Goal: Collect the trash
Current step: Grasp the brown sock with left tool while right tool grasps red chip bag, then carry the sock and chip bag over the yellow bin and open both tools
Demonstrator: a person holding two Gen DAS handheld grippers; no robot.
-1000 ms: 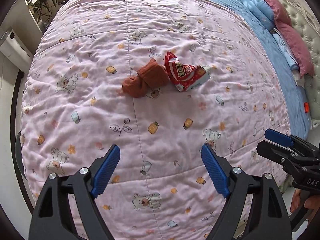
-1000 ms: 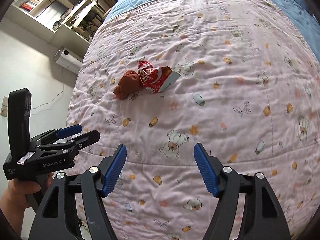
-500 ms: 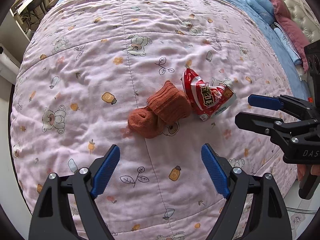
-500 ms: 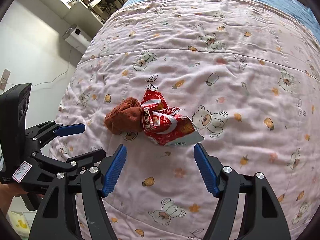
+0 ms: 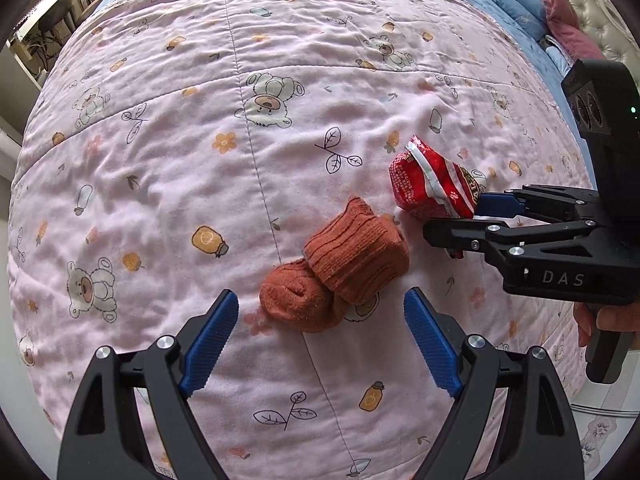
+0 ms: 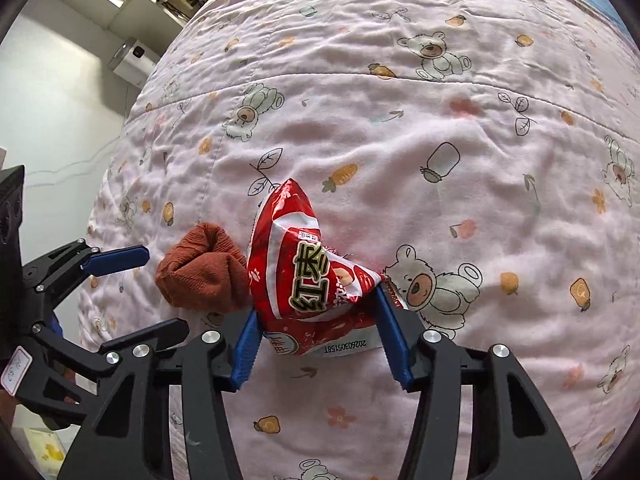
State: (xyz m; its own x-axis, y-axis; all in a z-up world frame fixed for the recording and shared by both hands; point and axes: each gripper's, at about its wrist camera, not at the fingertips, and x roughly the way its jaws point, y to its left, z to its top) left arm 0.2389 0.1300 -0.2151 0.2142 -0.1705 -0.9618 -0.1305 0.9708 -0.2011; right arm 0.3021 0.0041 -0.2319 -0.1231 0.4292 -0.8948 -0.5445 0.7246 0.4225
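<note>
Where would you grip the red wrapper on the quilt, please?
Probably across its crumpled lower end, from above: the wrapper lies flat on the quilt, socks against its left. The right gripper is closing there, pads at both edges.

Half-hidden bits all over the pink quilt (image 5: pixel 248 168)

From the left wrist, the right gripper (image 5: pixel 460 220) covers the near end of the red snack wrapper (image 5: pixel 424 188), so its closing jaws' contact can't be read there; the hand (image 5: pixel 604 320) under it is cut by the right edge. The rust-coloured socks (image 5: pixel 340 272) hide part of a printed bear. Pillows (image 5: pixel 536 4) far right are clipped by the fisheye rim. From the right wrist, the wrapper (image 6: pixel 316 276) covers the socks' (image 6: pixel 200 268) right side, the blue pads (image 6: pixel 390 332) hide its lower corners, and the label on the left gripper's (image 6: pixel 132 292) body is too small to read.
</note>
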